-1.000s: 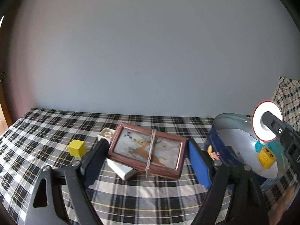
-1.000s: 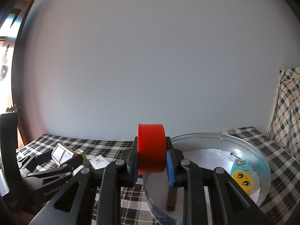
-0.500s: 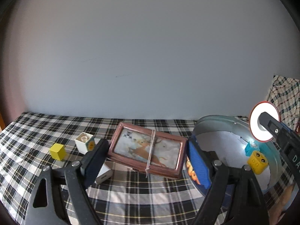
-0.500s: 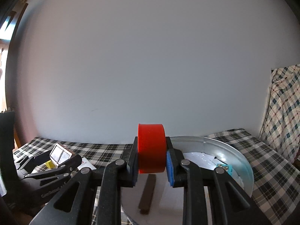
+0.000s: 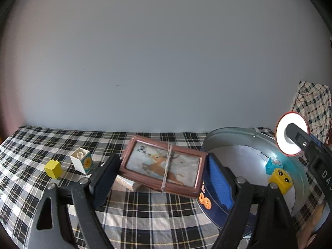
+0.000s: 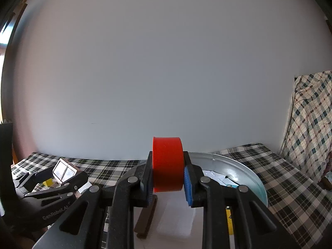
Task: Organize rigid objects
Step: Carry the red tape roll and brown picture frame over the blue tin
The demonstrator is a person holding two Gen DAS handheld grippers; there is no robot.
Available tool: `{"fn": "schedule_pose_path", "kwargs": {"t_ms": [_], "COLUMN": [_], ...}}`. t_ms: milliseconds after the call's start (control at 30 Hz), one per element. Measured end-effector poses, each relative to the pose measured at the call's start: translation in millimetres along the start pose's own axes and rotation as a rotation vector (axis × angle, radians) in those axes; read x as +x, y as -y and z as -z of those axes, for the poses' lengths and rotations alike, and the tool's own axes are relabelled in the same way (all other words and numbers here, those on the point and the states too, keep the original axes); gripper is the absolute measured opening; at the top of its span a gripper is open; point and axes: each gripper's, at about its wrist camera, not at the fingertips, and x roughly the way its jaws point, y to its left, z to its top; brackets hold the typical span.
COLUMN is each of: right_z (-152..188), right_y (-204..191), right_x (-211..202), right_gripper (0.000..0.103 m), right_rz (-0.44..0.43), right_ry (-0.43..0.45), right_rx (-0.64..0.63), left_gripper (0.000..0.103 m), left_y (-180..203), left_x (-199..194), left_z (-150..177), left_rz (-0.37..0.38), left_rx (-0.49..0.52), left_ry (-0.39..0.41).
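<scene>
**Both grippers loaded above plaid bedcover, beside round tin**

Left gripper [image 5: 164,172]: spread wide, clamped across brown picture frame [image 5: 164,169] by its short ends. Frame lifted clear of plaid cover [image 5: 145,217], tilted, right end lower. Deer picture under glass; pale band wrapped around the middle. Right pad blue, pressed on frame's right end, just beside the tin wall.

Right gripper [image 6: 168,178]: closed tight on red ring-shaped piece [image 6: 167,164], flat faces against the pads, red curved wall facing the camera. Seen from left wrist view as a white disc with red rim, held above the tin's far right edge.

Round tin [image 5: 238,137]: dark blue outside with orange print, bare metal inside, white lining on the floor. Inside: yellow block with eyes [image 5: 280,180], teal block [image 5: 274,166] touching behind it. From right wrist view, a dark brown strip [image 6: 146,217] lying below the red piece.

On the cover, left of the frame: yellow cube [image 5: 53,168], white brick with sun print [image 5: 81,161] near it, apart. Pale flat piece [image 5: 128,183] under the frame's left end; contact with frame not clear.

Plaid cloth [image 6: 309,120] hanging at far right. Plain grey wall behind.
</scene>
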Motion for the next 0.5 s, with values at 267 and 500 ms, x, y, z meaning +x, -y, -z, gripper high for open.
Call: {"fn": "schedule_pose_path", "kwargs": {"t_ms": [267,500], "right_z": [-3.2,-4.2], "right_y": [7.9,22.4], "right_x": [-0.7,5.9], "right_gripper": [0.026,0.026], "right_rz": [0.027,0.051], "right_ry": [0.004,0.005], "right_rx": [0.002,0.014], "left_gripper": [0.084,0.084], "left_y": [12.2,28.7], "left_x": [1.9,5.4], "left_z": [-3.6,-8.4], "left_rz": [0.017,0.042], "left_rx": [0.005,0.014], "left_ry": [0.010,0.016]}}
